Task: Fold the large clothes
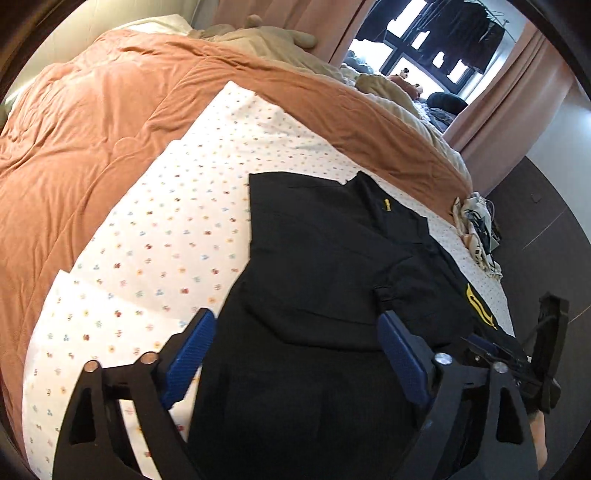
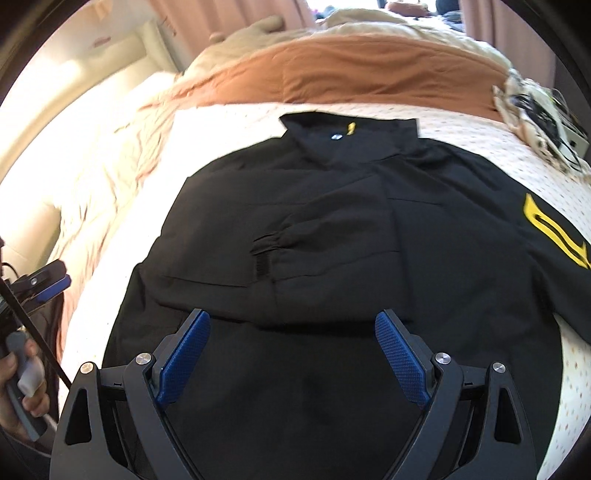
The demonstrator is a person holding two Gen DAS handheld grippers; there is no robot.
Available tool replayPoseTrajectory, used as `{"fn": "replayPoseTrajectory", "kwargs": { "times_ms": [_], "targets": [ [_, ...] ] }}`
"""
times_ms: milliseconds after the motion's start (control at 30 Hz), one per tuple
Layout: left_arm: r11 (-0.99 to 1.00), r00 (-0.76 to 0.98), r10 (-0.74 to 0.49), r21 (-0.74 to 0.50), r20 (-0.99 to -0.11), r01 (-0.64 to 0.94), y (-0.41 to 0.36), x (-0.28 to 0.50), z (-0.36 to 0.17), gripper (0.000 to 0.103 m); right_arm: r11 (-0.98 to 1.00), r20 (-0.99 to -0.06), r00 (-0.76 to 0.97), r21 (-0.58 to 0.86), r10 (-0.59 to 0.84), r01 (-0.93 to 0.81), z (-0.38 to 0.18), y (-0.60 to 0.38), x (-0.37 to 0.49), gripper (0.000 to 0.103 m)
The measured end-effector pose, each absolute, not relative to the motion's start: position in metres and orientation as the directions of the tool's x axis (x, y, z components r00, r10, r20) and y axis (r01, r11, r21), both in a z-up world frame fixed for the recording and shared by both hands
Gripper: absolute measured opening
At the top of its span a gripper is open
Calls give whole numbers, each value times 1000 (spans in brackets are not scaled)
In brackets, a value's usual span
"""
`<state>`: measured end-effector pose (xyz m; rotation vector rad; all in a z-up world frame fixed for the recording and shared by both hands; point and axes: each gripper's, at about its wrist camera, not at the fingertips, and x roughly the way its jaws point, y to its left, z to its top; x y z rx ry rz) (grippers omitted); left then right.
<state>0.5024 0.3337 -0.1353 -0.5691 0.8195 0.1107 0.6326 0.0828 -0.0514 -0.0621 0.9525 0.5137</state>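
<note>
The black jacket [image 2: 369,229] is lying flat on the bed, on top of a white sheet with little coloured dots [image 1: 177,229], collar end pointing toward the far side of the bed. One sleeve is folded across the chest, and you can see its gathered cuff [image 2: 264,258] sitting roughly in the middle of the body. There's a small yellow tag [image 2: 351,128] at the collar and a bigger yellow logo [image 2: 546,232] out on the other sleeve, over toward the right edge of the bed. The left tool [image 1: 297,350] hangs over the near left part of the jacket with its blue pads spread wide apart, nothing between them; one pad is over the sheet and the other over the black cloth. The right tool [image 2: 291,354] is the same deal, wide open and empty, hanging above the near hem area of the jacket. Can't tell if either one is actually touching the fabric. Past the sheet there's an orange blanket [image 1: 110,122] bunched up across the bed, with beige bedding [image 2: 369,22] beyond that. A crumpled patterned cloth with some cables [image 1: 478,229] sits at the right edge of the bed, near the logo sleeve. Pink curtains [image 1: 517,107] and a window with dark clothes hanging [image 1: 461,26] are in the back.
</note>
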Motion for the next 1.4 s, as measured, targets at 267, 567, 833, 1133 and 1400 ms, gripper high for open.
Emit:
{"fn": "replayPoseTrajectory", "kwargs": {
  "times_ms": [267, 567, 833, 1133, 1400],
  "targets": [
    [841, 626, -123, -416, -770, -346, 353, 505, -171, 60, 878, -847, 410, 130, 340, -460, -87, 143, 664, 90],
    [835, 534, -105, -366, -839, -410, 356, 525, -217, 55, 895, -887, 412, 5, 210, -446, -123, 154, 694, 59],
    [852, 497, -26, -279, -867, -443, 361, 537, -229, 55, 947, -862, 493, -53, 117, -318, -100, 64, 722, 58],
    [859, 467, 18, -225, -884, -460, 366, 542, -231, 55, 996, -829, 556, 20, 64, -85, -73, -60, 741, 58],
    [863, 458, 46, -195, -888, -466, 365, 547, -232, 55, 981, -847, 494, 175, 196, -88, -106, -83, 753, 43]
  ]
}}
